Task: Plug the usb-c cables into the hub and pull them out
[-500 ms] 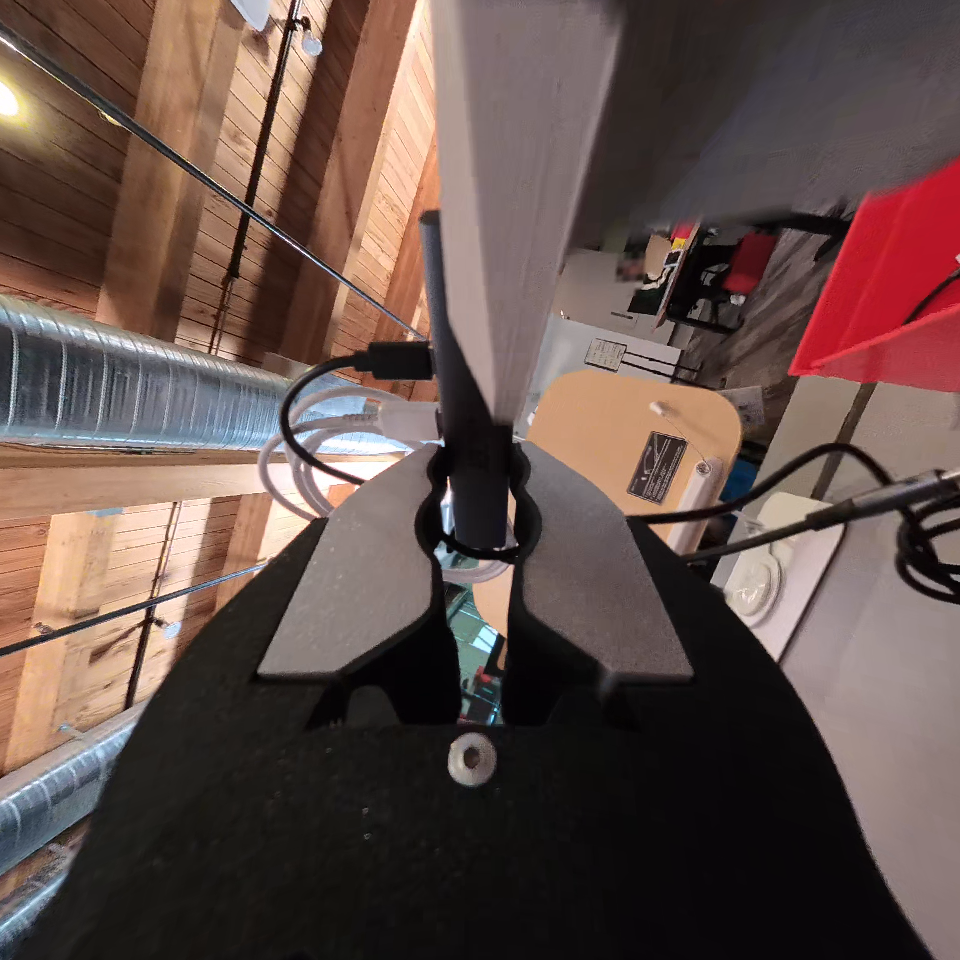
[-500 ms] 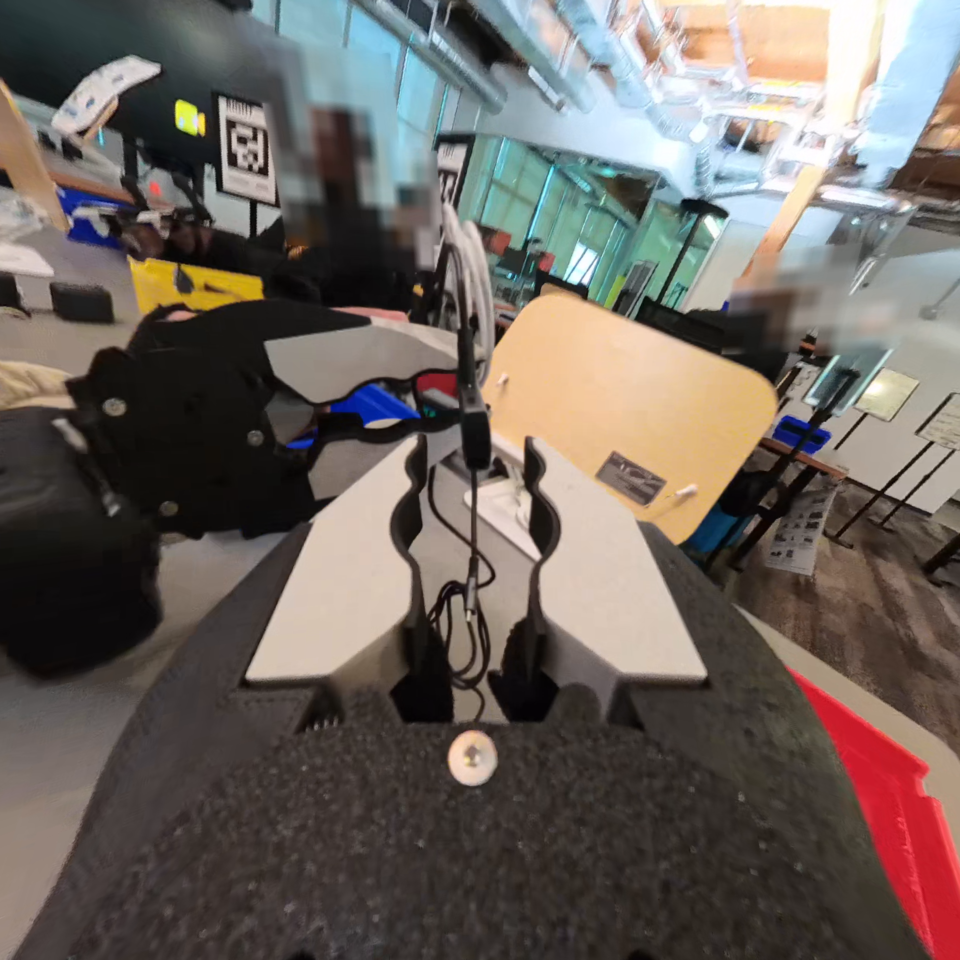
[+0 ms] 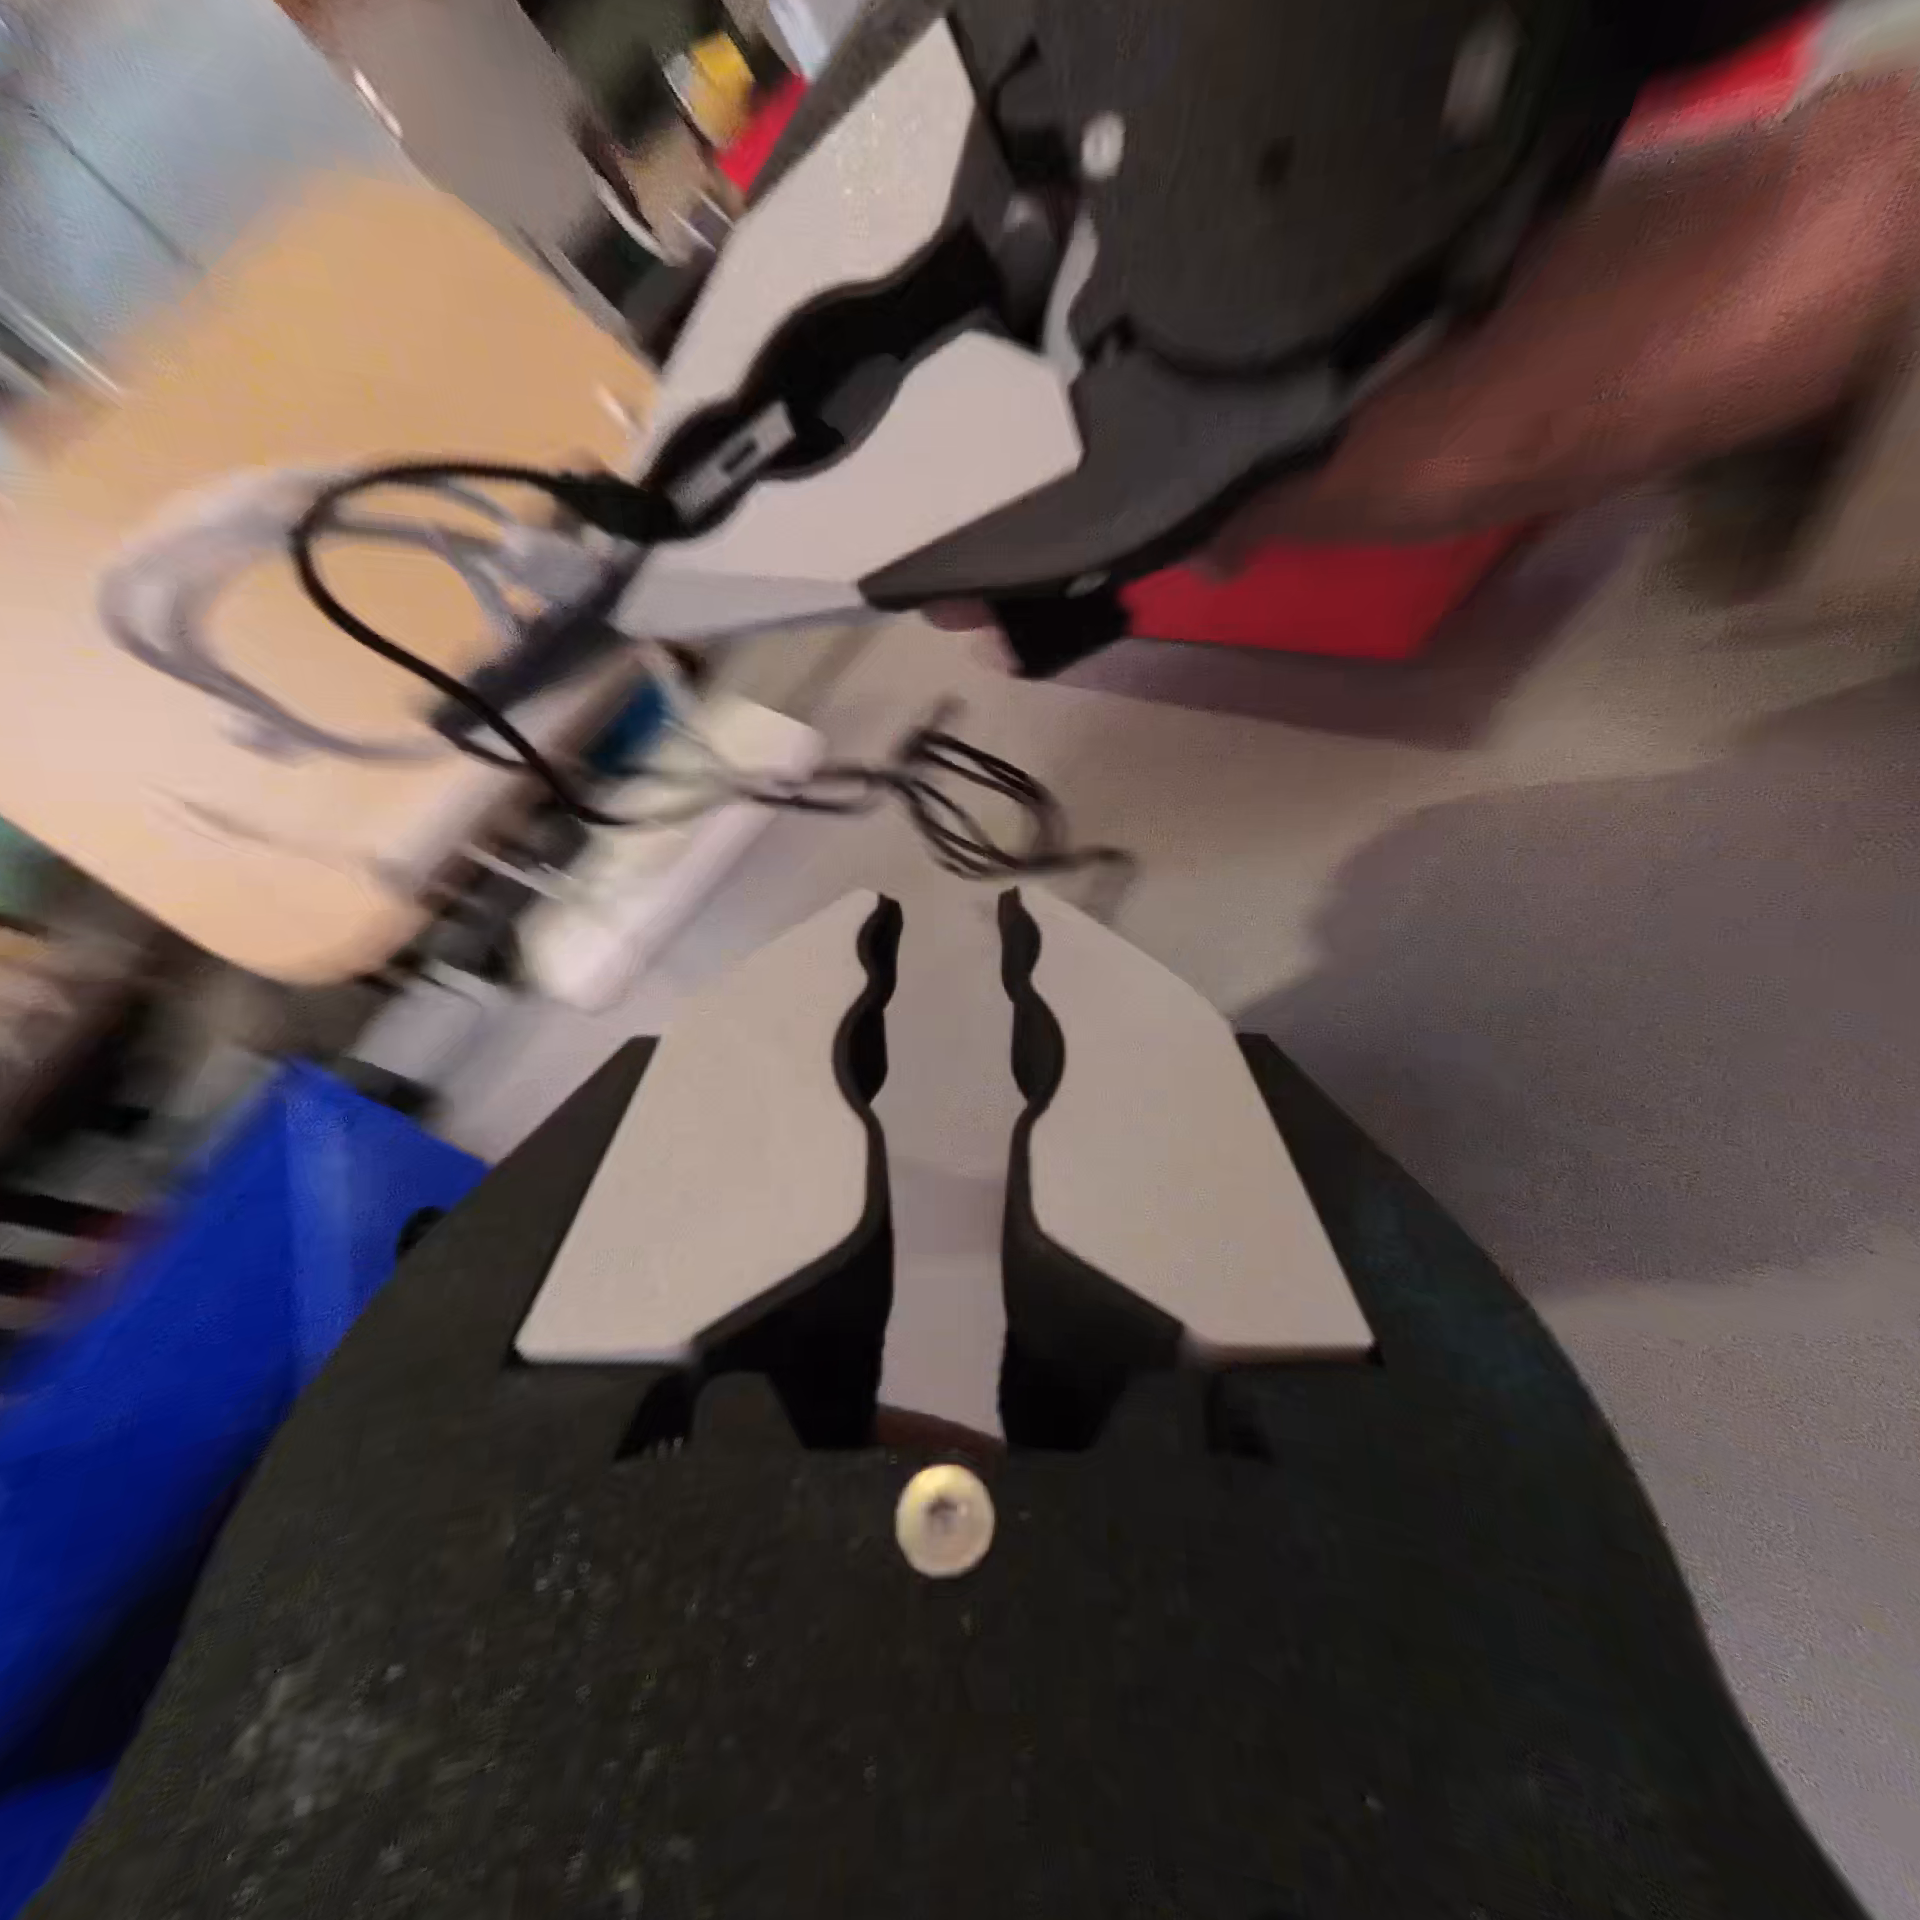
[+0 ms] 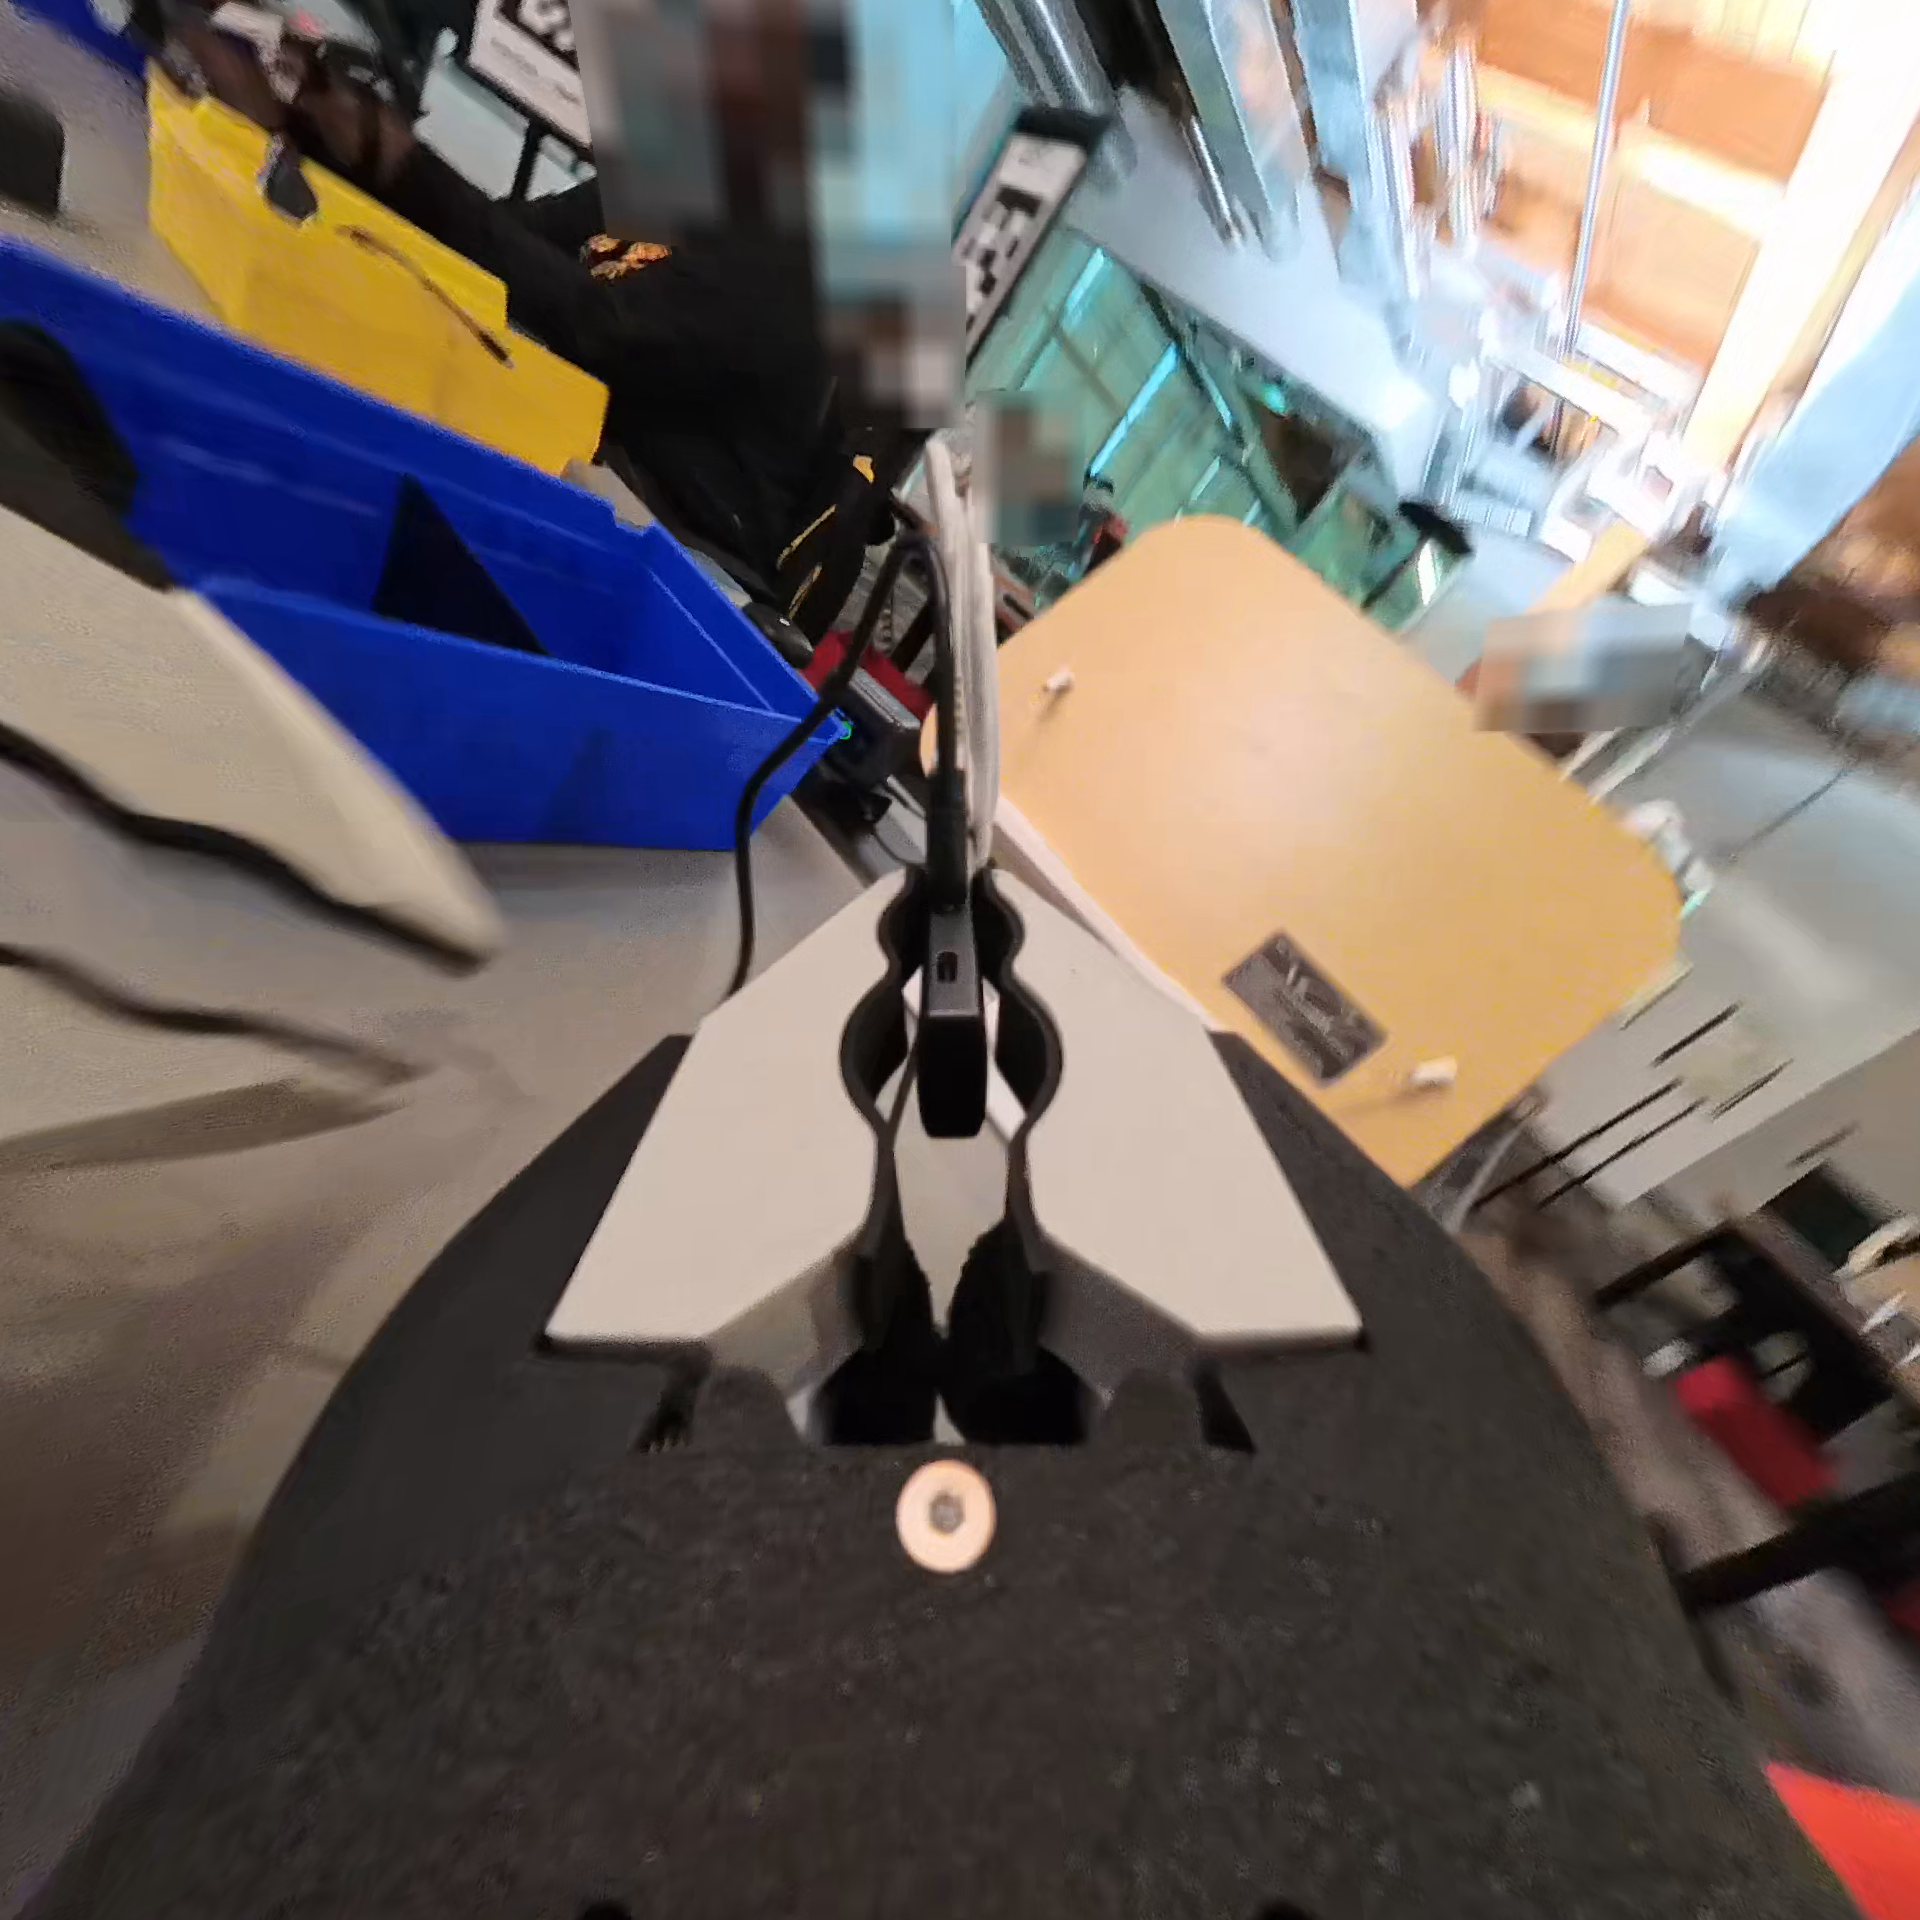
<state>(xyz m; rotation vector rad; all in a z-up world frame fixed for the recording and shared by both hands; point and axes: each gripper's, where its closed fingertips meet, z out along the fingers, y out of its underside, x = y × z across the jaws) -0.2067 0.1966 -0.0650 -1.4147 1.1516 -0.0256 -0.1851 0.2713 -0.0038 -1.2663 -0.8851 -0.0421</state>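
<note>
The dark hub (image 4: 948,1039) sits upright between the fingers of my right gripper (image 4: 948,894), which is shut on it. A black cable (image 4: 940,727) and white cables (image 4: 977,644) rise from the hub's far end. In the left wrist view the right gripper (image 3: 686,468) is above and ahead, holding the hub (image 3: 743,457) in the air. The black cable (image 3: 343,623) loops to its left and the white cables (image 3: 177,613) are blurred. My left gripper (image 3: 948,914) is open and empty, low over the grey table (image 3: 1455,1039).
A blue bin (image 4: 468,644) and a yellow bin (image 4: 343,291) stand to the left. A red bin (image 3: 1299,603) is behind the right gripper. A tan wooden chair (image 4: 1299,779) is past the table edge. A white block (image 3: 665,894) and coiled black cable (image 3: 977,810) lie on the table.
My left gripper has let go of the hub, opened and swung down toward the table. My right gripper, open before, has closed on the hub and now holds it.
</note>
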